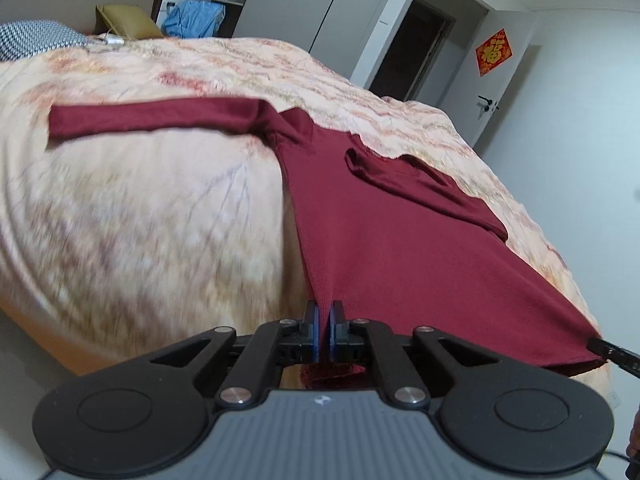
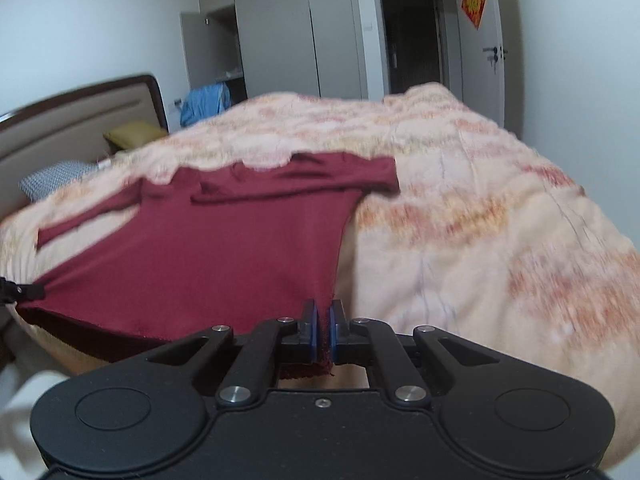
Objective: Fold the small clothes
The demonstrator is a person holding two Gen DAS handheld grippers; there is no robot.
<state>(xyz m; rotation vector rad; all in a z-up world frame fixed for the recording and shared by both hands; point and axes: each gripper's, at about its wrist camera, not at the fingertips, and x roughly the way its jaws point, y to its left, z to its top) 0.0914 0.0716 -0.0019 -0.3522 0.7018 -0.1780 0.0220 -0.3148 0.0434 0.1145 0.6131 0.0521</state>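
A dark red long-sleeved top (image 1: 384, 232) lies spread on the bed, its hem pulled taut toward me. My left gripper (image 1: 324, 312) is shut on the hem's left corner. My right gripper (image 2: 324, 312) is shut on the hem's right corner; its tip also shows at the right edge of the left wrist view (image 1: 604, 348). One sleeve (image 1: 152, 118) stretches out flat to the left. The other sleeve (image 2: 320, 176) lies folded across the chest of the top (image 2: 224, 240). My left gripper's tip shows at the left edge of the right wrist view (image 2: 24, 290).
The bed carries a peach floral quilt (image 1: 140, 208). A checked pillow (image 1: 36, 38) and an olive cushion (image 1: 128, 20) lie by the headboard (image 2: 80, 116). Blue cloth (image 1: 192, 18) hangs beyond. Wardrobes (image 2: 296, 28), a dark doorway (image 1: 412, 48) and a white door (image 2: 486, 40) stand behind the bed.
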